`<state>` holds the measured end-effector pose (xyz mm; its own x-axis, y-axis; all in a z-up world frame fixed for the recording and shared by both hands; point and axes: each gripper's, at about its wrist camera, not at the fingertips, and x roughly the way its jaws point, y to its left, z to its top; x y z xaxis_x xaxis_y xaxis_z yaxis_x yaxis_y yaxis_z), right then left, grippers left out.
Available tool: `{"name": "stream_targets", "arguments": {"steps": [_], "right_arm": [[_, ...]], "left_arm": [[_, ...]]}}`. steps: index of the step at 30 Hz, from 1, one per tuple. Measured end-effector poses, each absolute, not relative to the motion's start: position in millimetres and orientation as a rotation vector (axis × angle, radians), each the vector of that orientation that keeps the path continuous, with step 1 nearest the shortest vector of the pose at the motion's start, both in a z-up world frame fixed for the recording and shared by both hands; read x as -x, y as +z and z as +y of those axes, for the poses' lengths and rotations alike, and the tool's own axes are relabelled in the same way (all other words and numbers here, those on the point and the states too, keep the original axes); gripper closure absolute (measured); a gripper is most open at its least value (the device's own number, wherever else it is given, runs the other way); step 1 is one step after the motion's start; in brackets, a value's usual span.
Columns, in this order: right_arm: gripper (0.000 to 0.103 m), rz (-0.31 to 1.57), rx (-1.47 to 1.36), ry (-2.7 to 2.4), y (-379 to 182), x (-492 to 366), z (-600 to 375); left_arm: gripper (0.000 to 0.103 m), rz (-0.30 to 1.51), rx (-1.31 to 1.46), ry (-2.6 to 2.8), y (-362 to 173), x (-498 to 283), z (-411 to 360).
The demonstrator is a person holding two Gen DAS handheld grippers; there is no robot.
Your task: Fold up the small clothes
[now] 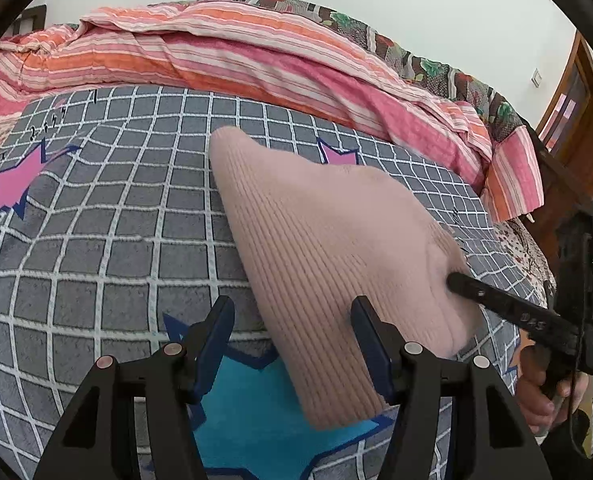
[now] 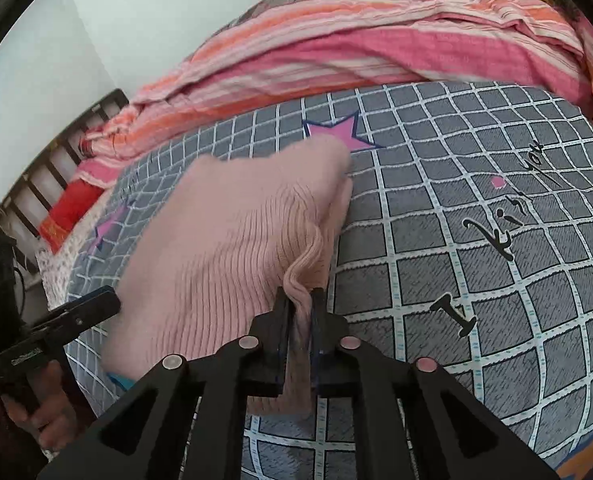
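Note:
A pale pink ribbed knit garment (image 1: 328, 248) lies on a grey checked blanket (image 1: 96, 240) with pink and blue stars. My left gripper (image 1: 292, 340) is open, its jaws standing astride the garment's near edge, holding nothing. My right gripper (image 2: 299, 300) is shut on a bunched edge of the pink garment (image 2: 232, 240). The right gripper also shows in the left wrist view (image 1: 456, 280), pinching the garment's right side. The left gripper's finger shows at the left of the right wrist view (image 2: 96, 300).
A rumpled pink and orange striped quilt (image 1: 256, 52) lies along the far side of the bed, with a floral cover (image 1: 436, 68) behind it. A wooden door (image 1: 576, 120) stands at the right. A slatted bed frame (image 2: 56, 152) shows at the left.

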<state>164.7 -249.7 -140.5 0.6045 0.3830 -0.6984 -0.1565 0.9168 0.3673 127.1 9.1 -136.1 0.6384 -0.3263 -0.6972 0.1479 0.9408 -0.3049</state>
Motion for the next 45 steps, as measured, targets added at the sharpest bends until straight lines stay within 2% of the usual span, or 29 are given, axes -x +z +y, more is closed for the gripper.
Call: {"name": "stream_targets", "arguments": {"steps": [4, 5, 11, 16, 19, 22, 25, 36, 45], "right_arm": [[0.071, 0.794, -0.351, 0.318, -122.4, -172.6, -259.6], [0.071, 0.784, -0.353, 0.315, -119.9, -174.6, -259.3], [0.071, 0.8, -0.357, 0.305, -122.4, -212.6, -247.9], [0.071, 0.884, -0.317, 0.279, -150.0, -237.1, -237.0], [0.085, 0.85, -0.311, 0.294, -157.6, -231.6, -235.4], [0.09, 0.787, -0.322, 0.301, -154.2, -220.8, -241.8], [0.09, 0.779, -0.461, 0.3, -163.0, -215.0, -259.9], [0.085, 0.831, -0.218, 0.233, -151.1, -226.5, -229.7], [0.086, 0.843, -0.176, 0.204, -160.5, -223.2, -230.3]], "left_arm": [[0.044, 0.835, 0.231, -0.258, -133.7, -142.9, 9.4], [0.044, 0.833, 0.229, -0.248, -132.7, -148.0, 8.6], [0.044, 0.837, 0.219, -0.196, -132.4, -178.8, 5.9], [0.042, 0.868, 0.204, -0.184, -146.6, -196.9, 3.4], [0.041, 0.866, 0.225, -0.204, -151.1, -200.9, 3.8], [0.042, 0.859, 0.251, -0.23, -150.4, -202.8, 5.8], [0.042, 0.841, 0.237, -0.237, -145.5, -200.8, 4.1], [0.039, 0.857, 0.175, -0.201, -153.0, -205.7, -1.5], [0.036, 0.85, 0.141, -0.19, -157.7, -195.5, -2.1]]}}
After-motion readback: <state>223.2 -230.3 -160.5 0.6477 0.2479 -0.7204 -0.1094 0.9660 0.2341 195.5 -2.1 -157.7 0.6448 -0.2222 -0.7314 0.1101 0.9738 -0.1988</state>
